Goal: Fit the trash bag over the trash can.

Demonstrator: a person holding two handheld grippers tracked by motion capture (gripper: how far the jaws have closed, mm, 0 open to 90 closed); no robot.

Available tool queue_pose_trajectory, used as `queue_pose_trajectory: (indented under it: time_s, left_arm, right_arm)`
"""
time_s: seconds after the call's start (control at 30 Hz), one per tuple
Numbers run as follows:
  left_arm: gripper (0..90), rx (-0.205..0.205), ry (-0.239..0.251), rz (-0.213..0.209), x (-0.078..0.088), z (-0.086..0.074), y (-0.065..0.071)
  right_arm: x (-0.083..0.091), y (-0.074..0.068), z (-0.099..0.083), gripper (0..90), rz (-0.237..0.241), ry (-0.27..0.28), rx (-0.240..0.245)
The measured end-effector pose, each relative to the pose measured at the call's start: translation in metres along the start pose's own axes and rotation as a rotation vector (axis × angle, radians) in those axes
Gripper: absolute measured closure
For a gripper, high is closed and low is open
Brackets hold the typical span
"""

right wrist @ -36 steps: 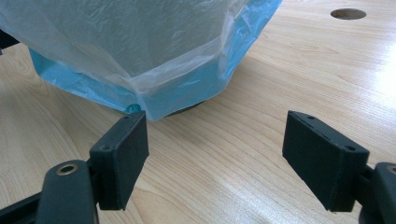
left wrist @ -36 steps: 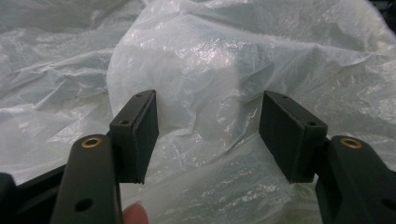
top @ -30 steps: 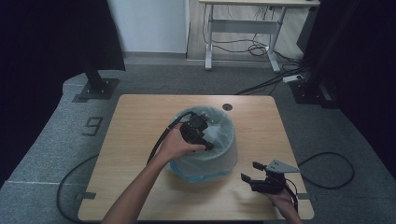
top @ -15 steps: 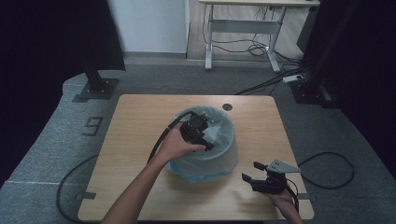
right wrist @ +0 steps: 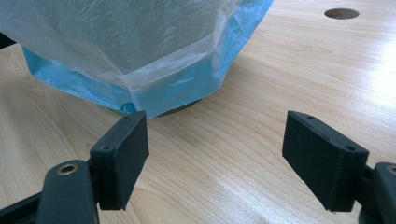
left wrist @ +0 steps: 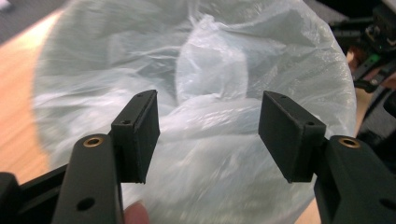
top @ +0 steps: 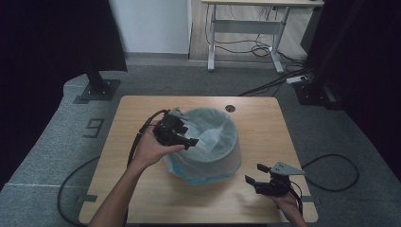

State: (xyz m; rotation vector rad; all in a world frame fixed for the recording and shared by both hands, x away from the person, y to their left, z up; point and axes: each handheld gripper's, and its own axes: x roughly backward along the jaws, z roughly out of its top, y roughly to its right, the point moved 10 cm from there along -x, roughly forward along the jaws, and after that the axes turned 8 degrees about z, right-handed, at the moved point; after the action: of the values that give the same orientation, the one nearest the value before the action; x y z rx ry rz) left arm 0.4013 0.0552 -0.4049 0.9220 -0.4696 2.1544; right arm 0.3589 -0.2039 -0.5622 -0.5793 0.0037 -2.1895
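Observation:
A round bin [top: 208,163] lined with a translucent whitish bag [top: 215,135] over a blue one stands mid-table. My left gripper [top: 191,141] hovers at the bin's left rim, pointing across the opening, open. In the left gripper view its jaws [left wrist: 208,116] stand apart with crumpled bag film [left wrist: 210,60] beyond them and nothing pinched. My right gripper [top: 255,173] rests low over the table to the front right of the bin, open. In the right gripper view its jaws [right wrist: 215,140] frame bare wood, with the bag's hanging skirt [right wrist: 140,42] and blue edge [right wrist: 187,84] just ahead.
The wooden table [top: 142,189] has a round cable hole [top: 230,108] behind the bin. Cables trail from both grippers over the table edges. A desk frame [top: 246,28] and dark stands sit on the floor beyond.
My left gripper has drawn back leftward and slightly up, from over the bin's middle to its left rim. The right gripper has stayed put.

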Motion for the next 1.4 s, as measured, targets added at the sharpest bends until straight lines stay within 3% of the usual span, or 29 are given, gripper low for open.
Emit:
queue_pose_trajectory:
  time_s: [0.17, 0.43, 0.77, 1.17, 1.4]
  left_arm:
    - [38.0, 0.019, 0.080, 0.024, 0.014, -0.010, -0.006]
    - [38.0, 0.006, 0.119, 0.065, 0.027, -0.033, -0.008]
    - [37.8, 0.058, 0.186, 0.088, 0.043, -0.064, -0.018]
    - [37.3, 0.156, 0.149, 0.101, 0.031, -0.125, -0.038]
    - [37.1, 0.202, 0.142, 0.086, 0.023, -0.145, -0.042]
  right_arm:
    - [-0.001, -0.001, 0.000, 22.2, 0.000, 0.001, 0.001]
    - [0.001, 0.002, 0.000, 22.2, -0.005, 0.002, 0.001]
    - [0.014, 0.015, 0.002, 22.3, -0.034, 0.037, -0.029]
    - [0.019, 0.029, -0.006, 22.3, -0.064, 0.034, -0.061]
    - [0.015, 0.028, -0.009, 22.3, -0.062, 0.017, -0.056]
